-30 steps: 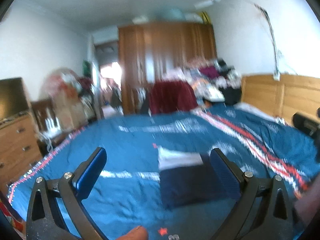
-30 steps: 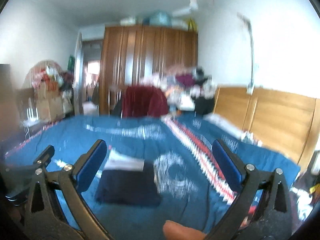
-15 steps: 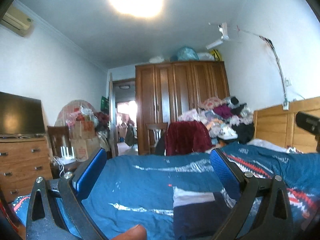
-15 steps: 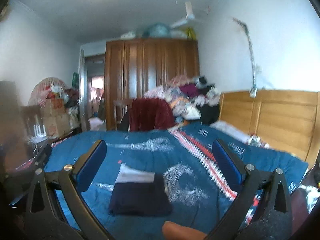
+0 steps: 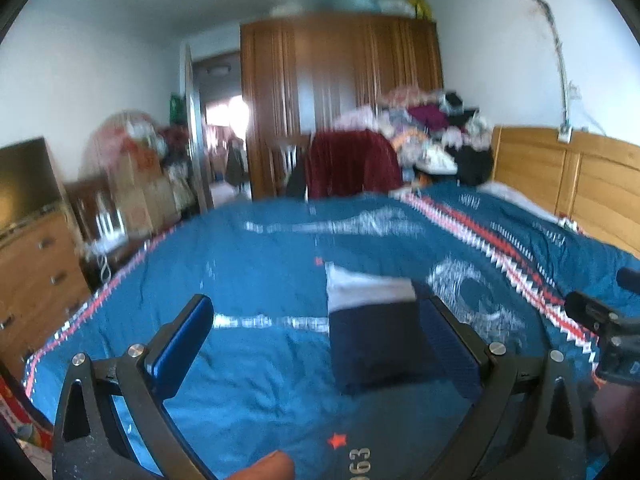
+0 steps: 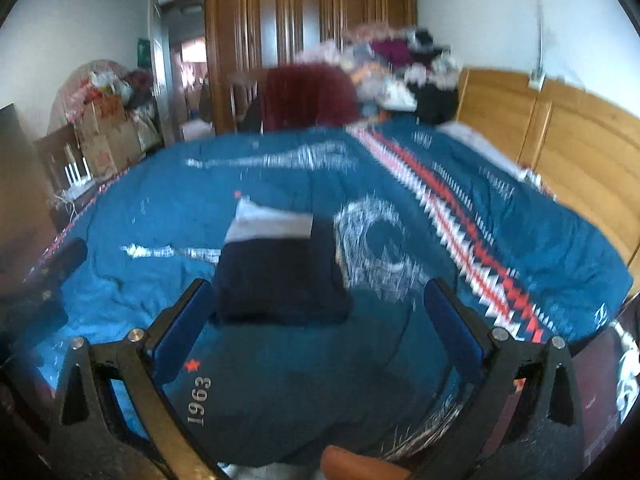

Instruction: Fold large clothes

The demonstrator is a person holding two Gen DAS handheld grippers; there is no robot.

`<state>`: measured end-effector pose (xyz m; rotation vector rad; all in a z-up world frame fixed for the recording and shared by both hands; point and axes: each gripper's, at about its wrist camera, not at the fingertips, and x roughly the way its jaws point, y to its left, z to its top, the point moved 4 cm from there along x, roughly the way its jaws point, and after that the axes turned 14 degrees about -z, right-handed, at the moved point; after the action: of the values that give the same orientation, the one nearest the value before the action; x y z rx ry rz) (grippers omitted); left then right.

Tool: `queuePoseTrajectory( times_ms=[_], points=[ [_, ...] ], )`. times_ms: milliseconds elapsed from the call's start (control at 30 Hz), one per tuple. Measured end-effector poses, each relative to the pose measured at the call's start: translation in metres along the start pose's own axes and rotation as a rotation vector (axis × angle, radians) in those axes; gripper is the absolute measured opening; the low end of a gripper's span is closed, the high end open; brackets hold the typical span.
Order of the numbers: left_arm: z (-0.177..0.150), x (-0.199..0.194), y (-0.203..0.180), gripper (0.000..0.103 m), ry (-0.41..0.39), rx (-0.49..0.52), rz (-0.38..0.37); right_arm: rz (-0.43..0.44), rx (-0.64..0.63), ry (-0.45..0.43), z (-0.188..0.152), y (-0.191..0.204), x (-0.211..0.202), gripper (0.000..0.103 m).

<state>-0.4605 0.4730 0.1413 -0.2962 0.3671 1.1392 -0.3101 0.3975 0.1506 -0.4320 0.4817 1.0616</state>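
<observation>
While both grippers hang above the near end of the bed (image 5: 248, 280), a folded cloth (image 5: 376, 340) lies flat on the blue cover. The cloth is dark blue, with a white strip along its far edge. It sits near the middle of the bed, just left of a big white ring print (image 6: 376, 240) and well left of a red and white zigzag stripe (image 6: 460, 232). The left gripper (image 5: 316, 336) has its two blue fingers spread wide, and nothing is between them. Seen from the left camera, the cloth shows just beside the right finger (image 5: 452, 340), but the gripper does not touch it. The right gripper (image 6: 316, 320) is spread wide too and holds nothing. From the right camera, the cloth (image 6: 280, 272) shows just past the left finger (image 6: 180, 328), farther away on the bed. A red star (image 6: 191, 366) and the number 1963 (image 6: 200, 400) are printed on the cover close to that finger. At the far end of the bed there is a dark red cloth (image 5: 352, 164) over a chair, and a messy pile of clothes (image 5: 432, 132) to its right. Behind them stands a tall brown wardrobe (image 5: 340, 92). A wooden headboard (image 5: 568, 184) runs along the right side. On the left are a wooden dresser (image 5: 32, 280) and some boxes (image 5: 136, 184). Both pictures are a bit blurry.
</observation>
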Motion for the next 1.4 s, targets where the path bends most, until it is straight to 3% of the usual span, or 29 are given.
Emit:
queuePoseTrajectory(
  times_ms=[100,333,1400],
  points=[
    [-0.014,0.02,-0.001,0.103,0.078,-0.013,-0.011,-0.001,-0.01,0.082,-0.015,-0.005,0.016,0.103],
    [-0.027,0.035,-0.003,0.103,0.124,-0.009,-0.022,0.004,-0.006,0.15,-0.042,-0.022,0.013,0.103],
    [-0.029,0.033,-0.001,0.103,0.122,0.009,-0.035,0.02,-0.004,0.152,-0.044,-0.023,0.016,0.103]
  ],
)
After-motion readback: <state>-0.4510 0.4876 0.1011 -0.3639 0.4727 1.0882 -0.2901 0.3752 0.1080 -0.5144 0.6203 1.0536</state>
